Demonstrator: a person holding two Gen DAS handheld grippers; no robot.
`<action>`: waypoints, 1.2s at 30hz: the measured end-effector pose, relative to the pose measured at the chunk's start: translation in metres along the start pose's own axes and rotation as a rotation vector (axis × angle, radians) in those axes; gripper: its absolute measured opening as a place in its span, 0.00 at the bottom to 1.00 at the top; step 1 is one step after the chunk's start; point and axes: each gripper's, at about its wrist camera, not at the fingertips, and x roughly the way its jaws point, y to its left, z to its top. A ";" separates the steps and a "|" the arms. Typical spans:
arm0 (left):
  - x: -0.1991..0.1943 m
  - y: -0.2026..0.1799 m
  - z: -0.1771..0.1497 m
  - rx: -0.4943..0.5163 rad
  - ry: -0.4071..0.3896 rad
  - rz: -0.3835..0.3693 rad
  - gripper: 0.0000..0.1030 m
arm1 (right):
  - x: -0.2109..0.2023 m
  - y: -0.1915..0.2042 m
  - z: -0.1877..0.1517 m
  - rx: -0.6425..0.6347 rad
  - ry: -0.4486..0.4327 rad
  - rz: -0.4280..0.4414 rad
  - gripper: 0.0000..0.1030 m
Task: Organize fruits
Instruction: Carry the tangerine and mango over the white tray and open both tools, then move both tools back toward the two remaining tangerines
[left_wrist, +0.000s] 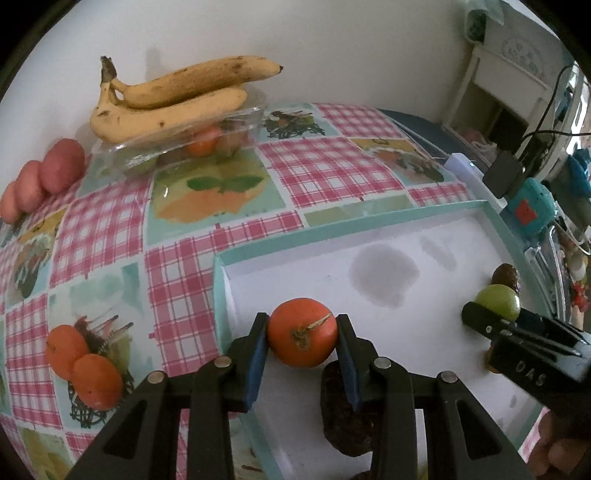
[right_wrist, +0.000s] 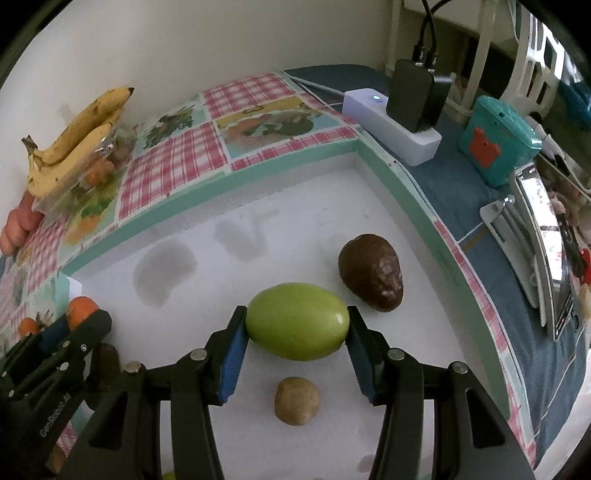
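Over the white tray (right_wrist: 258, 206), the left gripper (left_wrist: 302, 334) clamps an orange (left_wrist: 302, 331); the right gripper (right_wrist: 297, 326) clamps a green fruit (right_wrist: 297, 321) near the avocado (right_wrist: 371, 271).

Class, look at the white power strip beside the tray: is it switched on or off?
On. The power strip shows a small lit blue-green indicator on its top face, next to the black adapter plugged into it.

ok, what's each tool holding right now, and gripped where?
Left tool clamps an orange fruit by its two opposite sides, stem facing the camera. Right tool clamps a green fruit at its two ends.
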 end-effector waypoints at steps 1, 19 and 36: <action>0.000 0.000 0.000 0.001 0.006 -0.006 0.37 | 0.000 0.002 -0.001 -0.008 -0.003 -0.007 0.52; -0.062 0.018 -0.009 -0.069 -0.009 0.054 0.63 | -0.034 0.011 -0.003 -0.010 -0.056 0.009 0.57; -0.126 0.146 -0.074 -0.465 -0.014 0.339 1.00 | -0.057 0.047 -0.033 -0.079 -0.072 0.013 0.74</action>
